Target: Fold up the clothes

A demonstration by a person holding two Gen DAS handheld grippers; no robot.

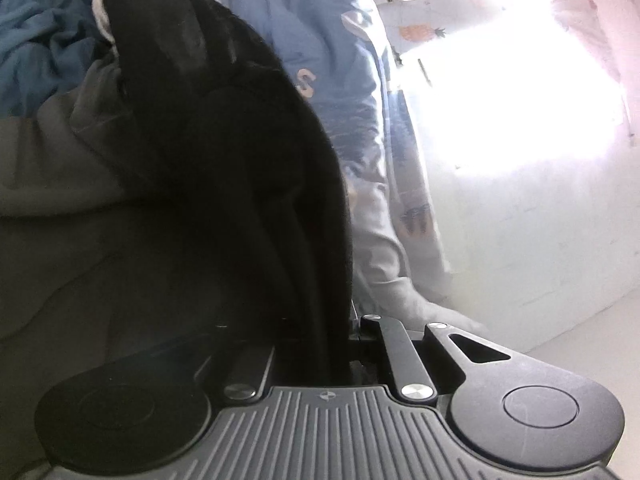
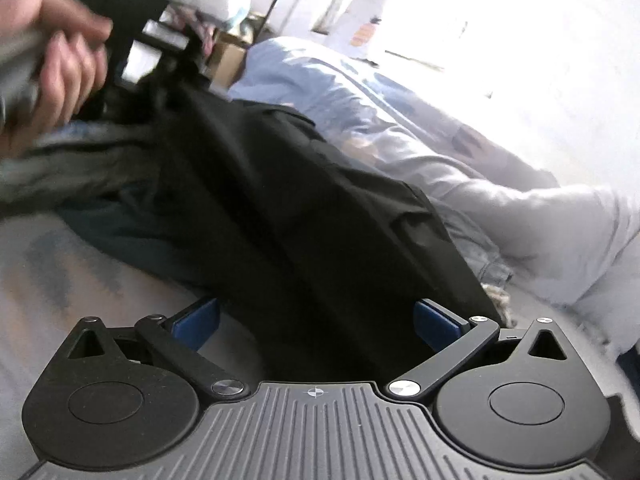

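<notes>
Black garment (image 2: 288, 208) stretches across the bed (image 2: 52, 280), over grey clothing (image 1: 60, 160) and beside a pale blue sweatshirt (image 1: 320, 40). Left gripper (image 1: 344, 320) pinches its fabric; right gripper (image 2: 316, 320) stands wide around its edge.

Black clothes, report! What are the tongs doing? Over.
Left tongs shut on black garment. Right tongs open, garment's edge between the blue pads. Light blue clothing and grey clothing lie alongside.

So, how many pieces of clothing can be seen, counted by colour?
Black: 1, black garment
Light blue: 1, light blue sweatshirt
Teal: 1, teal garment
Grey: 1, grey garment
Total: 4; the heap may hide more.
</notes>
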